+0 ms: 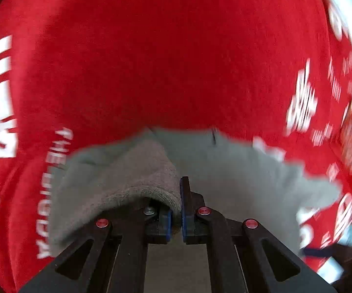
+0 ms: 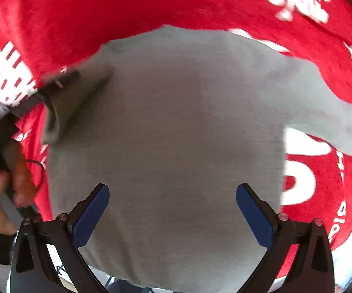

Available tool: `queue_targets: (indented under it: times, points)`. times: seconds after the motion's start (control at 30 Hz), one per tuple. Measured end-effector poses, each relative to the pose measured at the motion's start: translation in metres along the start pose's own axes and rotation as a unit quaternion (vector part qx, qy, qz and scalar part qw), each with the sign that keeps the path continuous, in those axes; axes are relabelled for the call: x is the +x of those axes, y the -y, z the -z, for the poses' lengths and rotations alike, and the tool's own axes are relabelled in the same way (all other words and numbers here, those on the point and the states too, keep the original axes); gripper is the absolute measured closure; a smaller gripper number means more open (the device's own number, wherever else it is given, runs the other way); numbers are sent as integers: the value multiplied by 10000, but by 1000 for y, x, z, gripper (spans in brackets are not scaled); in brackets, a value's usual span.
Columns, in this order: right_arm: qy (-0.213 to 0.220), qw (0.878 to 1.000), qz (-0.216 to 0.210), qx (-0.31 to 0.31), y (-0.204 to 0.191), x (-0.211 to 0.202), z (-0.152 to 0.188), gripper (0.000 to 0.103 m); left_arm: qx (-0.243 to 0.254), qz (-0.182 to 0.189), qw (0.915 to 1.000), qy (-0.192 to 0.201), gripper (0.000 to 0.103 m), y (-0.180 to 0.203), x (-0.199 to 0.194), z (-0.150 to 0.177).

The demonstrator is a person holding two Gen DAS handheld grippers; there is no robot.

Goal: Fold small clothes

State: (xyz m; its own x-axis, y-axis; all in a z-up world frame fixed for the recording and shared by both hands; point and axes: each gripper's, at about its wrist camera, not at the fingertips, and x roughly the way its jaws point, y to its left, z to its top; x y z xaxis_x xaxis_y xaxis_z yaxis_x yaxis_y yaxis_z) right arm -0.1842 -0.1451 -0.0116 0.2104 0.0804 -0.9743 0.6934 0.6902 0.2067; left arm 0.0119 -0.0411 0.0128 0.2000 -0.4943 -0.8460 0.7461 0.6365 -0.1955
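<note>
A small grey garment (image 2: 166, 127) lies spread on a red cloth (image 2: 102, 12) with white print. In the left wrist view my left gripper (image 1: 177, 202) is shut on a ribbed grey edge (image 1: 132, 178) of the garment (image 1: 237, 171), and the fabric drapes over its left finger. The right wrist view shows that same gripper (image 2: 53, 85) at the left, with a grey sleeve (image 2: 78, 97) lifted in over the garment's body. My right gripper (image 2: 172, 190) hangs open above the garment's near part, nothing between its blue pads (image 2: 90, 217). Both views are motion-blurred.
A person's hand (image 2: 12, 185) grips the left tool's handle at the left edge. The red cloth (image 1: 151, 61) reaches past the garment on all sides. A pale surface (image 2: 347, 256) shows beyond the cloth's near right edge.
</note>
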Motion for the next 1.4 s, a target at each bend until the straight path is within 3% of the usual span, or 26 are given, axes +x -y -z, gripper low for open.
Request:
queue_targets:
  times: [0.07, 0.13, 0.17, 0.2, 0.27, 0.3, 0.43, 0.53, 0.63, 0.73, 0.77, 0.83, 0.87, 0.9, 0.97, 1.0, 1.1, 1.17, 1.2, 1.23, 1.27, 1.3, 1.33, 1.4]
  points:
    - [-50, 9999, 63, 102, 18, 5, 0, 0, 291, -200, 9984, -433, 96, 24, 33, 13]
    - [-97, 9997, 86, 193, 29, 9, 0, 0, 401, -328, 9967, -618, 96, 34, 50, 27]
    - [-92, 9997, 92, 214, 31, 10, -2, 0, 431, -419, 9957, -706, 91, 36, 55, 31]
    - [-78, 9997, 102, 204, 33, 11, -3, 0, 429, -441, 9951, -780, 83, 36, 58, 35]
    - [20, 9999, 125, 83, 26, 8, -9, 0, 344, -436, 9953, -795, 28, 30, 51, 40]
    - [88, 9999, 126, -14, 20, 4, -13, 0, 322, -518, 9957, -700, 23, 27, 42, 40]
    - [560, 9923, 263, -1074, -36, -2, -32, 0, 327, -655, 9968, -317, 22, 0, -17, 37]
    - [865, 9713, 482, -2165, -90, 4, -39, 0, 22, -1054, 9943, -165, 22, -50, -48, 30]
    - [1034, 9379, 916, -3182, -143, 28, -39, 0, -485, -1488, 9870, -363, 22, -108, -47, 28]
    - [1217, 8987, 1454, -3954, -186, 58, -37, 2, -947, -1459, 9807, -891, 22, -148, -15, 20]
    - [1272, 8910, 1592, -4058, -193, 64, -40, 4, -1203, -1364, 9778, -1039, 22, -162, -3, 21]
    - [1312, 8783, 1882, -4194, -203, 78, -45, 28, -1475, -1150, 9755, -1155, 22, -174, 12, 27]
    - [1210, 8838, 1813, -4139, -202, 80, -51, 71, -1618, -1062, 9737, -1199, 22, -179, 21, 29]
    - [1111, 8955, 1622, -3992, -196, 77, -54, 96, -1704, -1014, 9724, -1232, 22, -179, 27, 31]
    - [1136, 9356, 944, -3206, -176, 60, -71, 95, -1833, -1016, 9704, -1199, 22, -181, 34, 33]
    - [1201, 9597, 326, -2518, -154, 45, -81, 95, -1827, -1019, 9712, -1138, 22, -180, 34, 31]
    - [1199, 9875, -789, -646, -84, 30, -94, 92, -1819, -953, 9716, -1172, 22, -179, 36, 27]
    - [960, 9814, -1399, 898, -24, 40, -89, 76, -1803, -946, 9717, -1200, 22, -178, 38, 24]
    - [837, 9747, -1602, 1317, -8, 46, -88, 56, -1800, -932, 9719, -1200, 22, -179, 40, 23]
    - [746, 9666, -1773, 1695, 9, 51, -84, 47, -1765, -912, 9730, -1177, 30, -178, 40, 22]
    - [733, 9629, -1826, 1845, 17, 53, -81, 41, -1689, -896, 9749, -1142, 59, -176, 39, 19]
    - [744, 9621, -1847, 1865, 21, 52, -78, 41, -1593, -783, 9778, -1111, 75, -174, 39, 16]
    - [763, 9633, -1820, 1821, 22, 51, -78, 41, -1591, -587, 9787, -1159, 87, -171, 39, 10]
    - [814, 9645, -1779, 1772, 21, 46, -83, 41, -1522, -626, 9801, -1108, 93, -167, 31, 6]
